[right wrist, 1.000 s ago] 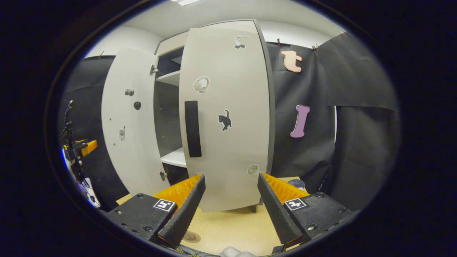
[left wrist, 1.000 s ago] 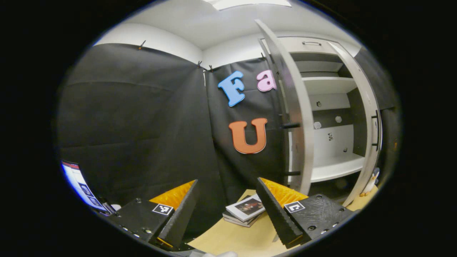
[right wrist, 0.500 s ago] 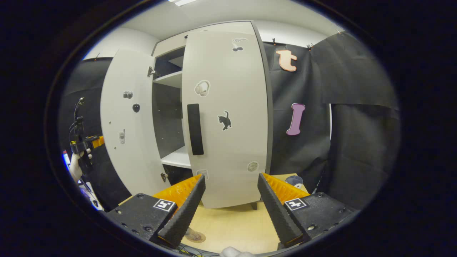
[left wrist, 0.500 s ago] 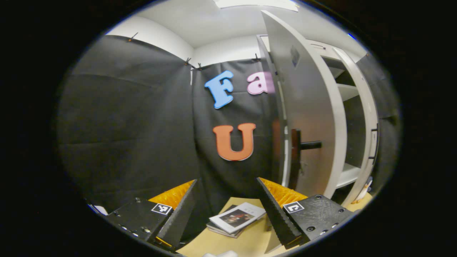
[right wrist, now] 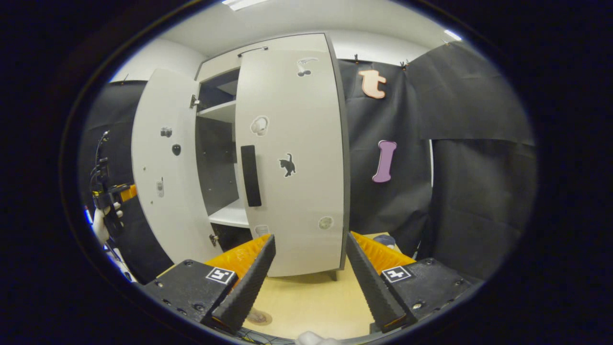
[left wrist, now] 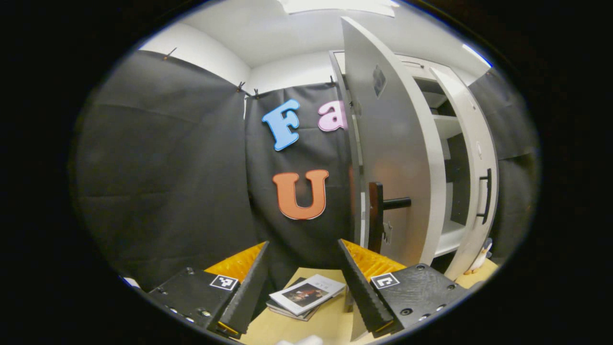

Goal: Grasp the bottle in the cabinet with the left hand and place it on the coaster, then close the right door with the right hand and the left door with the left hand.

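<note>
- Left gripper (left wrist: 301,282): its fingers stand wide apart with nothing between them. It sits low over the tabletop (left wrist: 330,318), with the left door (left wrist: 392,158) just ahead and to the right.
- Left door: partly swung, with its outer face and dark handle (left wrist: 378,215) toward the left gripper view. In the right gripper view the same door (right wrist: 160,163) stands open at the left, showing its inner face.
- Right gripper (right wrist: 309,278): the fingers are spread wide and grip nothing. It hangs in front of the right door (right wrist: 292,153), apart from it.
- Right door: almost shut, leaving a narrow gap through which the cabinet shelves (right wrist: 230,215) are seen.
- Bottle: I cannot tell where it is; a coaster cannot be made out with certainty.
- A stack of books (left wrist: 304,297) lies on the tabletop between the left gripper's fingers in that view.
- A hand (right wrist: 100,225) holding the other gripper appears at the far left of the right gripper view.
</note>
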`<action>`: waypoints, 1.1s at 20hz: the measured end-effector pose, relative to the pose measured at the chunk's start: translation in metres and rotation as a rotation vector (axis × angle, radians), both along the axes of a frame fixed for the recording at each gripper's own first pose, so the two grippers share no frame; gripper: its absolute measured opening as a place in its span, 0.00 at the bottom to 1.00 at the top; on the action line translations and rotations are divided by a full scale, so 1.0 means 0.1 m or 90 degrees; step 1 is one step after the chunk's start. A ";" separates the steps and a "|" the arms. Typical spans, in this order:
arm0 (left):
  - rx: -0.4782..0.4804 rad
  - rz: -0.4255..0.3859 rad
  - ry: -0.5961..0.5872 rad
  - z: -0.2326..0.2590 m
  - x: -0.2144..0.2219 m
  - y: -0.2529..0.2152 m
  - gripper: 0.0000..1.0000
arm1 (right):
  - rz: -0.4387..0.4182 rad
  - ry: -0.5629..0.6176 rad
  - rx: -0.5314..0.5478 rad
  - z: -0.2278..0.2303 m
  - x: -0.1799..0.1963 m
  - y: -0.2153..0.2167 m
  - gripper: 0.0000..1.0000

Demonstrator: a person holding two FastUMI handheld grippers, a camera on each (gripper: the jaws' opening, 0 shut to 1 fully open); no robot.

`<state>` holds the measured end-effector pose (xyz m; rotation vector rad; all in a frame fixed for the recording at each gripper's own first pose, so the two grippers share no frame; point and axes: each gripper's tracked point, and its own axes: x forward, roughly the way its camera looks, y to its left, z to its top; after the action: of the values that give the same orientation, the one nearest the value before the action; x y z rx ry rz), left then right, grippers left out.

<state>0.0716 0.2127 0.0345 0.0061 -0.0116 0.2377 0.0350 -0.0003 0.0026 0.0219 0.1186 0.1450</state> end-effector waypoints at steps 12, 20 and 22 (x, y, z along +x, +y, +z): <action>-0.015 -0.137 -0.006 0.06 0.34 -1.19 0.89 | -0.022 -0.011 -0.007 0.05 -0.15 -0.11 0.97; -0.028 -0.151 0.022 -0.07 0.18 -1.43 0.97 | -0.043 -0.026 -0.010 0.11 -0.20 -0.18 0.97; -0.029 -0.141 0.029 -0.10 0.06 -1.41 0.96 | -0.052 -0.031 -0.016 0.09 -0.19 -0.18 0.96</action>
<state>0.0778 0.0715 0.0244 -0.0353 0.0378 0.0171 0.0164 -0.0187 0.0120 -0.0016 0.0712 0.0618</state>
